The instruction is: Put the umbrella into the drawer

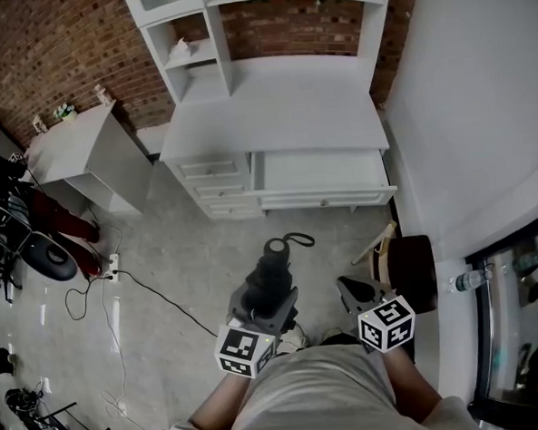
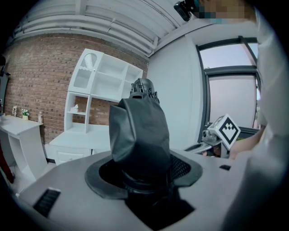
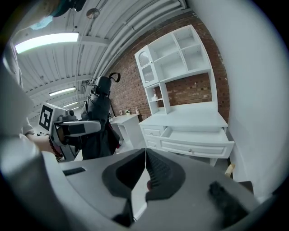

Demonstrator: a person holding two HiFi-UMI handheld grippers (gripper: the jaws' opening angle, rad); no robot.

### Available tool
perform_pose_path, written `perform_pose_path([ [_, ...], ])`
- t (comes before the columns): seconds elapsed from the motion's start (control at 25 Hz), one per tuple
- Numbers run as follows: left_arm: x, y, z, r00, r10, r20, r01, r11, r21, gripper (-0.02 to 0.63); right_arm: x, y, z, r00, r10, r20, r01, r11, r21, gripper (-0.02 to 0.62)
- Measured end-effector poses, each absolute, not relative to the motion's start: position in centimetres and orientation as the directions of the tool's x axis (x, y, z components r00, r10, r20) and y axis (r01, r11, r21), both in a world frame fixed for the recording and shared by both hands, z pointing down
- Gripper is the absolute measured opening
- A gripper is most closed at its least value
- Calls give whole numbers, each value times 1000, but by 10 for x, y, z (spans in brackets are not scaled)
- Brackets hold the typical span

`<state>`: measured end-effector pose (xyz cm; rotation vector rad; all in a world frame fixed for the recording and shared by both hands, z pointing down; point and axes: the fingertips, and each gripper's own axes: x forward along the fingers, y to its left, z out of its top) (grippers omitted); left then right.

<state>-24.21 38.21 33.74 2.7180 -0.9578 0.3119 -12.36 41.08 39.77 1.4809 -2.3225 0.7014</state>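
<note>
A black folded umbrella (image 1: 271, 275) in its sleeve, wrist loop at the far end, sticks out forward from my left gripper (image 1: 265, 306). In the left gripper view the umbrella (image 2: 140, 133) fills the gap between the jaws of that gripper (image 2: 144, 173), which are shut on it. My right gripper (image 1: 354, 292) hangs beside it to the right; its pads (image 3: 156, 168) meet with nothing between them. Ahead, the white desk's wide drawer (image 1: 321, 172) stands pulled open, and it also shows in the right gripper view as the drawer (image 3: 198, 137). Both grippers are a good stride short of it.
A white hutch with shelves (image 1: 195, 50) tops the desk. A small white side table (image 1: 83, 153) stands to the left, and cables (image 1: 118, 275) trail over the floor. A dark stool (image 1: 410, 269) and a bottle (image 1: 464, 281) sit at the right by the wall.
</note>
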Motion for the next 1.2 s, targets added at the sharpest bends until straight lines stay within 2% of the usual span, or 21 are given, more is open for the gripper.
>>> perform_pose_path([
  [0.6,-256,367,337,754,-603,262,-649,-744,159,272,-135,393,399,-442,-748,495,-897,382,-223,28],
  [1.2,-227,305,346,754,-601,266,-648,-746,152,272,-107,328,412,-451,-748,488,-892,384,-236,29],
])
